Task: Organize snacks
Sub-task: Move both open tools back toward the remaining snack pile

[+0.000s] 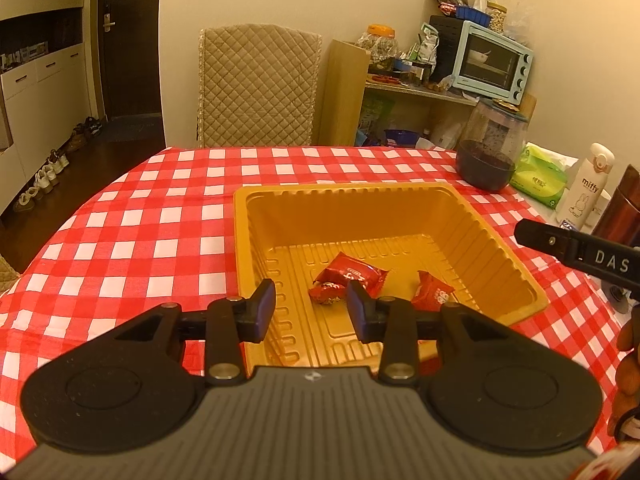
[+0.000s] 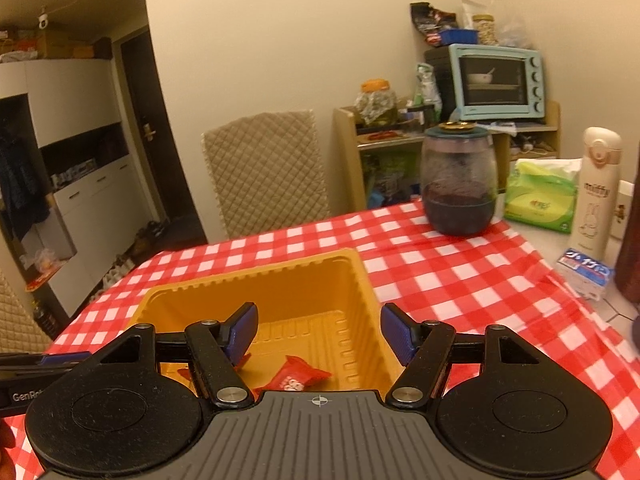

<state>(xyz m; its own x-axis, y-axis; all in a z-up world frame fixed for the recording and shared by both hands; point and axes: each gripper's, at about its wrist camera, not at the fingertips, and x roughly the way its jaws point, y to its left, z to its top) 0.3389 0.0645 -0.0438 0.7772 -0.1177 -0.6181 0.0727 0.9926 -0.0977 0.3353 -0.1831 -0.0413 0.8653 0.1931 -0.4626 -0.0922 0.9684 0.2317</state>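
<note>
I have both tilted down over the yellow tray (image 1: 496, 264): left hand-held gripper (image 1: 312, 307) narrow and empty, right hand-held gripper (image 2: 318, 330) wide, nothing between.

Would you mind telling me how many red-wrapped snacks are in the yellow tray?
3 visible: two touching near the middle of the yellow tray, red snack and another, and one further right. Grippers may hide more.

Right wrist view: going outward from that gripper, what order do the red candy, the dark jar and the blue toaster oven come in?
1. Red candy: in the yellow tray, just under the right gripper.
2. Dark jar: on the tablecloth, upper right.
3. Blue toaster oven: on the shelf by the wall, farthest.
</note>
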